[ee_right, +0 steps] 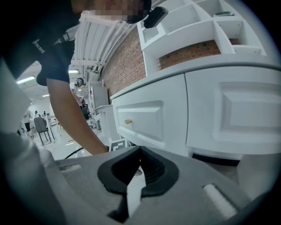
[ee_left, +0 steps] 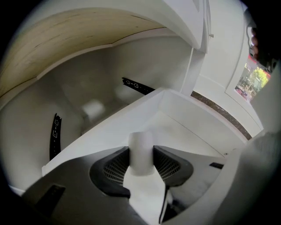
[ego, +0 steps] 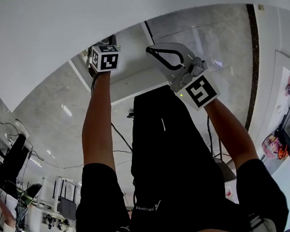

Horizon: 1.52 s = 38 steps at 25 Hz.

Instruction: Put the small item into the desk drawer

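Note:
In the left gripper view my left gripper [ee_left: 141, 161] is shut on a small white cylinder [ee_left: 141, 149], which stands upright between the dark pads. It hangs over the open white desk drawer [ee_left: 184, 127], just inside the near wall; the drawer's floor shows bare. In the head view the left gripper [ego: 108, 44] reaches under the white desk top [ego: 75, 28]. My right gripper [ego: 155, 51] hangs beside it on the right; in its own view the right gripper [ee_right: 139, 163] is shut with nothing in it.
Black slide rails [ee_left: 137, 85] line the dark cavity behind the drawer. The right gripper view shows white cabinet fronts, a closed drawer with a brass knob [ee_right: 128, 121], and the person's bare left forearm [ee_right: 72, 118]. Grey tiled floor [ego: 214, 35] lies below.

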Tool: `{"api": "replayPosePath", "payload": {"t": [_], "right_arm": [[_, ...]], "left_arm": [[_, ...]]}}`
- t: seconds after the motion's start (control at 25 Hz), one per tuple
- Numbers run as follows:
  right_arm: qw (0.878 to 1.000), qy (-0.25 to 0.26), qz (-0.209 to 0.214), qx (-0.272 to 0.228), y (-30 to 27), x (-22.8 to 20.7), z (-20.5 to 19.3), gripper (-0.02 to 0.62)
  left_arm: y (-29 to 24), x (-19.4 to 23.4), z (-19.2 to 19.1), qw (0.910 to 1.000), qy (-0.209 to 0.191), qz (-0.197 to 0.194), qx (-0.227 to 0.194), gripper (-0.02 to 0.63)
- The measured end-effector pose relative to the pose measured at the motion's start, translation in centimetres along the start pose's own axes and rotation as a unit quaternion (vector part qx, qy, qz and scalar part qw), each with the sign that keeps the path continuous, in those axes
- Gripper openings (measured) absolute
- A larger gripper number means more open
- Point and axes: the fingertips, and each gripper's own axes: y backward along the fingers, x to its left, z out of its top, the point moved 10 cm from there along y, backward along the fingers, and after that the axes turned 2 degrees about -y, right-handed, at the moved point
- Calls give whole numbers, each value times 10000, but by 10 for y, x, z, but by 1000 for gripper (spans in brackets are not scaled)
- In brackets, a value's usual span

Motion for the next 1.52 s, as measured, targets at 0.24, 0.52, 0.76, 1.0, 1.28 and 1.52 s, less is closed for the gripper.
{"api": "replayPosePath", "payload": {"t": [0.24, 0.52, 0.76, 1.0, 1.28, 1.52], "right_arm": [[10000, -51, -64, -28, 5, -3, -2, 2], [10000, -61, -59, -23, 7, -2, -1, 2], [10000, -57, -54, -42, 3, 5, 2, 2], [9999, -11, -66, -93, 5, 10, 13, 2], [9998, 97, -31, -163, 10, 23, 27, 2], [9995, 200, 6, -224, 19, 42, 54, 2]], "left_arm": [[-6, -2, 0, 10000, -8, 16, 47, 175], [-4, 0, 3, 10000, 4, 39, 8, 181], [4, 2, 1, 10000, 10, 39, -65, 181], [26, -2, 3, 9998, 40, -75, -167, 181], [76, -7, 1, 9984, 252, -266, -427, 181], [146, -17, 8, 9921, 453, -443, -1079, 181]]}}
